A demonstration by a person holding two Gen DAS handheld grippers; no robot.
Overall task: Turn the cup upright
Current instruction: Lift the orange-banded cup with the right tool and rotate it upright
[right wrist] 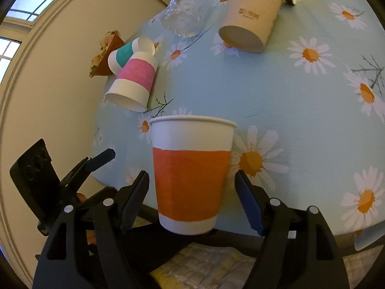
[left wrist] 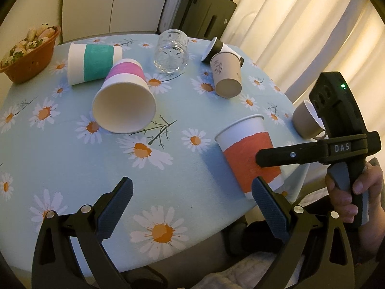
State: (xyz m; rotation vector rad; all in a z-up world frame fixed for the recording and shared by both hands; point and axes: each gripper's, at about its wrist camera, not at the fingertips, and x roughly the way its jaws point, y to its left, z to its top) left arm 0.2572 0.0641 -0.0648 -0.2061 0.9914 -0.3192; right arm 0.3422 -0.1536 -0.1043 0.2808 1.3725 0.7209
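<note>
At the far left of the daisy-print tablecloth [left wrist: 72, 149], seen from the left wrist, an orange basket [left wrist: 33, 57] of pale strawberries sits at the table's edge, and just right of it a teal-banded cup [left wrist: 93, 62] lies on its side with a pink-banded cup [left wrist: 125, 96] resting against it, mouth toward the camera. Further right a clear glass [left wrist: 171, 53] lies tipped over, then a beige paper cup [left wrist: 226, 74] on its side with a black-and-white cup [left wrist: 216, 48] behind it; the two seem to touch, though the overlap makes that hard to confirm. Near the right edge a tan mug [left wrist: 306, 120] is partly hidden by the body of the right-hand tool. The left gripper [left wrist: 192, 195] hovers low over the near part of the table with its fingers spread wide and nothing between them. The right gripper [right wrist: 192, 185] comes in from the table's right side, gripped by a hand [left wrist: 349, 190] around its handle; its jaws stand apart on either side of the orange-banded cup [right wrist: 191, 180], with visible gaps between each pad and the cup wall. That cup stands mouth-up at the table's near right edge, white with a broad orange band, its rim round and undented.
</note>
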